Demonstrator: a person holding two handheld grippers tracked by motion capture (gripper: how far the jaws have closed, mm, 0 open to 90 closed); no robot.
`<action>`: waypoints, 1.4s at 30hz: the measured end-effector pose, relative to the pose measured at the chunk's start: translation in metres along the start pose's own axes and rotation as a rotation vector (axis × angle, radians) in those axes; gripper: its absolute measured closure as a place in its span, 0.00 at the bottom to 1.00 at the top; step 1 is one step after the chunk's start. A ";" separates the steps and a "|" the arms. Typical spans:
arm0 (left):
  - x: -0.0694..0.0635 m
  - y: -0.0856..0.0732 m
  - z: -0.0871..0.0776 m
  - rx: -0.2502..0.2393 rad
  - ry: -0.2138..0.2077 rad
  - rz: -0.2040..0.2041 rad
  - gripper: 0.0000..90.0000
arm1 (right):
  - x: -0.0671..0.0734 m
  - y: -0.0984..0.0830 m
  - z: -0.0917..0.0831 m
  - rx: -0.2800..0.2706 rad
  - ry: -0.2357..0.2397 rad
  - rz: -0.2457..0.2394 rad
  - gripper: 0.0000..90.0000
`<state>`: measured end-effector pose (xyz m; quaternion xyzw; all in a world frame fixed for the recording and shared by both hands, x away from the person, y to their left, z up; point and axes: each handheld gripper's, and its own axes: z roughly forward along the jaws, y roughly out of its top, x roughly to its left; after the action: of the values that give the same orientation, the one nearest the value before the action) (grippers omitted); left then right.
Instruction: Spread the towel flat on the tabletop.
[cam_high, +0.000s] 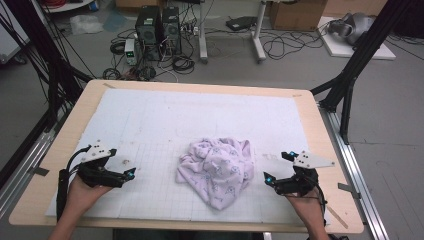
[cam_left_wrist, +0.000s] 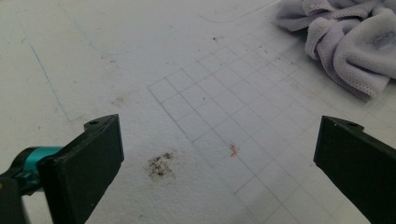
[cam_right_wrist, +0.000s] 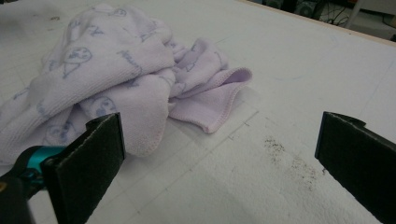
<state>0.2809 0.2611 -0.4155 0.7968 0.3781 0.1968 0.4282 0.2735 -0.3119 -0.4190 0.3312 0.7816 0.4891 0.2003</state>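
Crumpled towel (cam_high: 217, 170) lies between both open claws.

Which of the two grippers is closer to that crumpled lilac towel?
The right gripper: the towel lies just beside its open jaws, while the left gripper sits farther off.

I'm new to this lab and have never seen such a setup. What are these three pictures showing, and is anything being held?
A person sits at a table covered by a white gridded mat, holding a two-jaw tool in each hand: the left tool and the right tool. The high view looks down from above. The other two pictures come from cameras riding on each tool, looking out between its black jaws. A crumpled lilac towel with a blue print lies in the middle of the mat. Both tools stand open and hold nothing; the towel lies between them, untouched.
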 end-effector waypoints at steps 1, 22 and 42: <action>0.000 0.000 0.000 0.000 0.000 0.001 0.02 | 0.000 0.000 0.000 -0.002 -0.002 0.000 0.01; -0.001 0.000 0.002 0.001 0.002 -0.007 0.02 | 0.015 0.039 0.020 -0.004 0.140 -0.040 0.01; 0.000 -0.001 0.004 0.007 -0.004 -0.011 0.02 | 0.045 0.056 0.099 0.225 0.301 -0.119 0.24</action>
<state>0.2833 0.2593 -0.4184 0.7965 0.3825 0.1917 0.4272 0.3228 -0.2000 -0.4124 0.2279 0.8707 0.4300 0.0717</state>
